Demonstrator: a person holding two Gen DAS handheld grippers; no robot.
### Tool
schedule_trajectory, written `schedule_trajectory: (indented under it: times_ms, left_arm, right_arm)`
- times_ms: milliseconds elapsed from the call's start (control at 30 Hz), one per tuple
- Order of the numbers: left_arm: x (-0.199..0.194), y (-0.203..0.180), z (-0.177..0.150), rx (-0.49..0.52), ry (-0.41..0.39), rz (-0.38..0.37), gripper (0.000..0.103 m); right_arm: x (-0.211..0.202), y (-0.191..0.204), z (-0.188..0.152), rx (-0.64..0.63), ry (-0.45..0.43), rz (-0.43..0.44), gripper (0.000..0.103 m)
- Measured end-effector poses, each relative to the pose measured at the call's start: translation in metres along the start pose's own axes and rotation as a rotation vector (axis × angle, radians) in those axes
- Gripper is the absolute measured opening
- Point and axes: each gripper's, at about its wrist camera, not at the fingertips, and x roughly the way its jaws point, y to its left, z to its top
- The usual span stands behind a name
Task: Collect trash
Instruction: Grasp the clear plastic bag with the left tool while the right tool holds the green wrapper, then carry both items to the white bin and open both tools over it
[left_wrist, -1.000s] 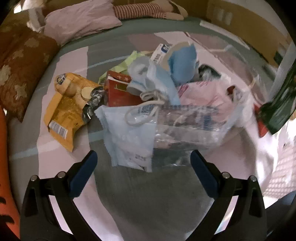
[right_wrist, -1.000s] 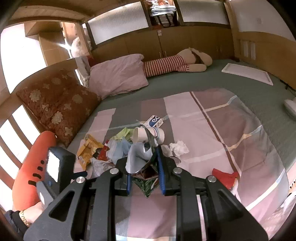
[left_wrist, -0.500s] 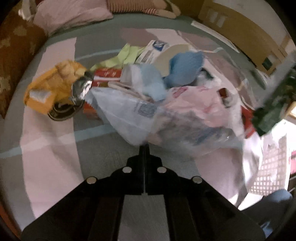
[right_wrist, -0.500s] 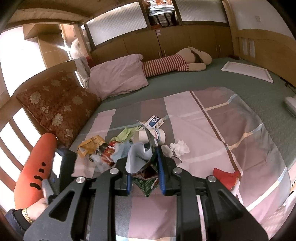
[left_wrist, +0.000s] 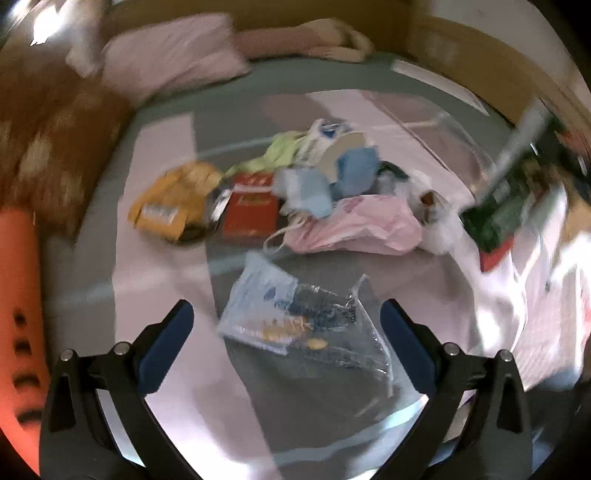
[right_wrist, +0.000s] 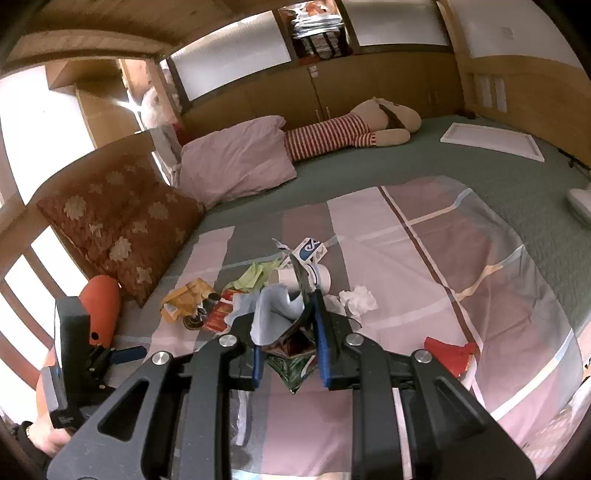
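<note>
A pile of trash lies on the striped blanket (left_wrist: 155, 280): a yellow snack bag (left_wrist: 173, 206), a red packet (left_wrist: 251, 206), blue masks (left_wrist: 314, 184) and a pink bag (left_wrist: 362, 225). Nearer to me, apart from the pile, a clear plastic wrapper (left_wrist: 314, 332) lies flat. My left gripper (left_wrist: 286, 314) hovers above it with its jaws opening wide; the pads do not touch it. My right gripper (right_wrist: 288, 332) is shut on a bundle of wrappers, a grey-blue piece (right_wrist: 273, 310) over a green foil one (right_wrist: 293, 365), held above the blanket.
A crumpled tissue (right_wrist: 358, 301) and a red scrap (right_wrist: 447, 350) lie right of the pile. A brown cushion (right_wrist: 118, 221), pink pillow (right_wrist: 236, 162) and orange cushion (right_wrist: 103, 310) line the left; a striped plush toy (right_wrist: 351, 133) and a white frame (right_wrist: 491, 140) lie at the back.
The left gripper shut on the clear wrapper, pulled it out of the pile toward me, then opened and rose; the wrapper now lies alone. The right gripper kept still with its bundle.
</note>
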Motion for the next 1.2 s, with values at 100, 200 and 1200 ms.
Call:
schedule_trajectory:
  times_ms: [100, 200, 1200]
  left_arm:
    - [0.008, 0.009, -0.007, -0.132, 0.059, -0.048, 0.100]
    - [0.028, -0.008, -0.017, -0.100, 0.148, -0.052, 0.100]
    - [-0.102, -0.003, -0.021, -0.143, -0.359, 0.137, 0.022]
  right_arm:
    - [0.001, -0.001, 0.000, 0.007, 0.004, 0.002, 0.023]
    - [0.001, 0.000, 0.001, -0.001, 0.002, 0.002, 0.023]
    - [-0.006, 0.030, -0.017, -0.120, -0.003, -0.008, 0.023]
